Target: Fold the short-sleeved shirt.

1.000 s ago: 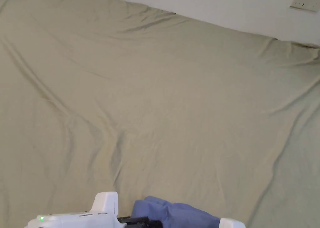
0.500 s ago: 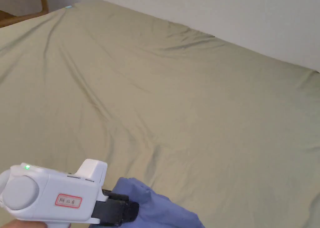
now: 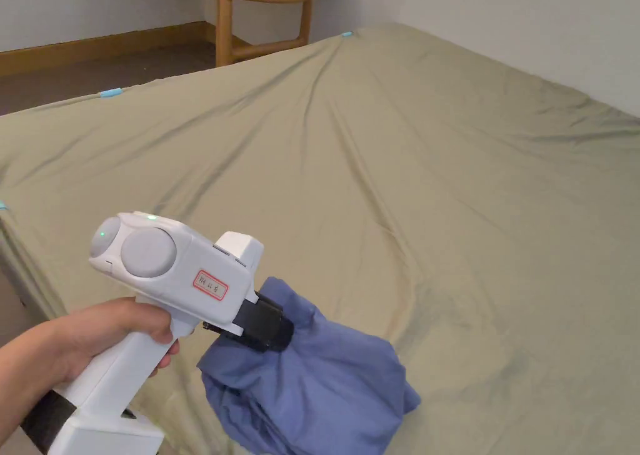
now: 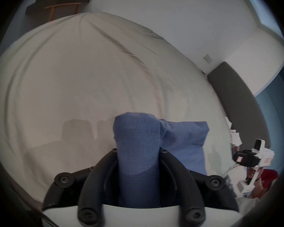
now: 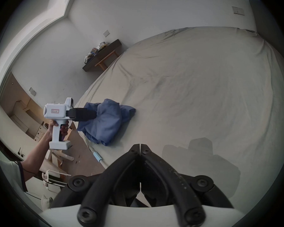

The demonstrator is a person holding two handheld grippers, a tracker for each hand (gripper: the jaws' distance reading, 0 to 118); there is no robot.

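Note:
The blue short-sleeved shirt (image 3: 325, 387) is a crumpled bundle at the near left edge of the bed. My left gripper (image 3: 284, 334), held in a hand, is shut on an upper fold of it. In the left gripper view the blue cloth (image 4: 138, 148) runs up between both black jaws. The right gripper view shows the shirt (image 5: 108, 122) partly lifted, its lower folds resting on the sheet, with the left gripper (image 5: 95, 114) clamped on it. My right gripper (image 5: 140, 146) hovers above the sheet to the shirt's right, shut and holding nothing. It also shows far off in the left gripper view (image 4: 238, 158).
A wide olive-green bedsheet (image 3: 425, 162) with long wrinkles covers the bed. A wooden stool (image 3: 262, 0) stands on the floor beyond the far corner. A white wall runs along the right side. A dark headboard (image 4: 236, 99) ends the bed. The bed's edge drops off beside the left gripper.
The head camera has swung left and down, bringing the left gripper, the hand and more of the shirt into the picture. The left gripper stays shut on the shirt throughout.

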